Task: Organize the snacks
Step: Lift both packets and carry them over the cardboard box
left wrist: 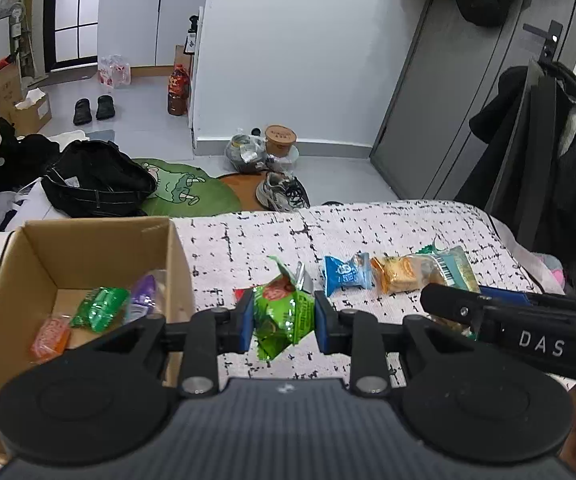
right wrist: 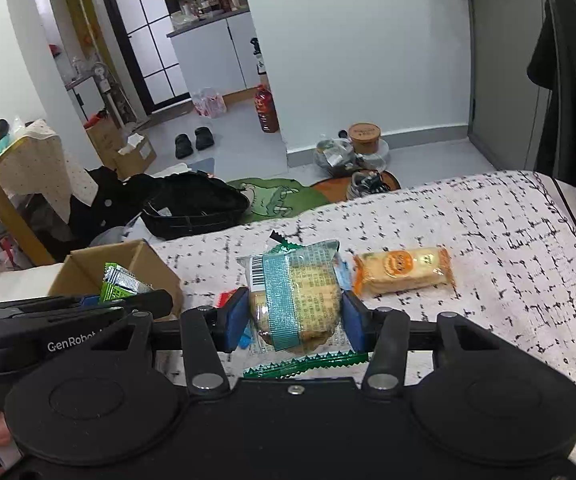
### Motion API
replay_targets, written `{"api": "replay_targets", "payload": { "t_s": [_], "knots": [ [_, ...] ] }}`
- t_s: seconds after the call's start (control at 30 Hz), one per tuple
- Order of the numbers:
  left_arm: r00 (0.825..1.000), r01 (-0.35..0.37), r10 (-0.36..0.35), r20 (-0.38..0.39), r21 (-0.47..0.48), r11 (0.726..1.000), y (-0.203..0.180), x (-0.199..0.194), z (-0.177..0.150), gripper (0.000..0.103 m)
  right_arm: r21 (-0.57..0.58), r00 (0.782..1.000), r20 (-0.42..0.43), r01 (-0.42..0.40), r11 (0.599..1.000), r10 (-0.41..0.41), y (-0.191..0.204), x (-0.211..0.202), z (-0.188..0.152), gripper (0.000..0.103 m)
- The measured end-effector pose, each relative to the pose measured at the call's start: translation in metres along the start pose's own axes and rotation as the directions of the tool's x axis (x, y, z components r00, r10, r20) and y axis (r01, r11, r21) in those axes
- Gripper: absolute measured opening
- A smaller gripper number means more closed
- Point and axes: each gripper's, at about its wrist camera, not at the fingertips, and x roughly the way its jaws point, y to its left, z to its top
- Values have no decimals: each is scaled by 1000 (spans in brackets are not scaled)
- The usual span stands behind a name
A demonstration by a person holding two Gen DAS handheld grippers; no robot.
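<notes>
My left gripper (left wrist: 284, 322) is shut on a green snack packet (left wrist: 284, 316) and holds it above the patterned cloth, just right of the cardboard box (left wrist: 20, 264). The box holds a green packet (left wrist: 100, 307), a purple packet (left wrist: 143, 294) and an orange packet (left wrist: 50, 337). My right gripper (right wrist: 295, 320) is shut on a clear biscuit pack with a teal band (right wrist: 296, 292), low over the cloth. An orange cracker pack (right wrist: 404, 270) lies to its right. A blue packet (left wrist: 346, 273) and the orange cracker pack (left wrist: 398, 274) lie on the cloth in the left wrist view.
The patterned cloth (right wrist: 488, 240) covers the surface; its far edge drops to the floor. The box also shows at the left in the right wrist view (right wrist: 144, 258). The right gripper's body (left wrist: 528, 328) crosses the left wrist view at the right. Bags, shoes and a coat lie beyond.
</notes>
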Motion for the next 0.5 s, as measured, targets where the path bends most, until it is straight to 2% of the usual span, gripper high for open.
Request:
{"api": "replay_targets", "payload": {
  "t_s": [0.5],
  "knots": [
    [998,-22,24,65,-33,999,26,-34,10,29,-18,998,42,-51,999,52,33,-10,5,48]
  ]
}}
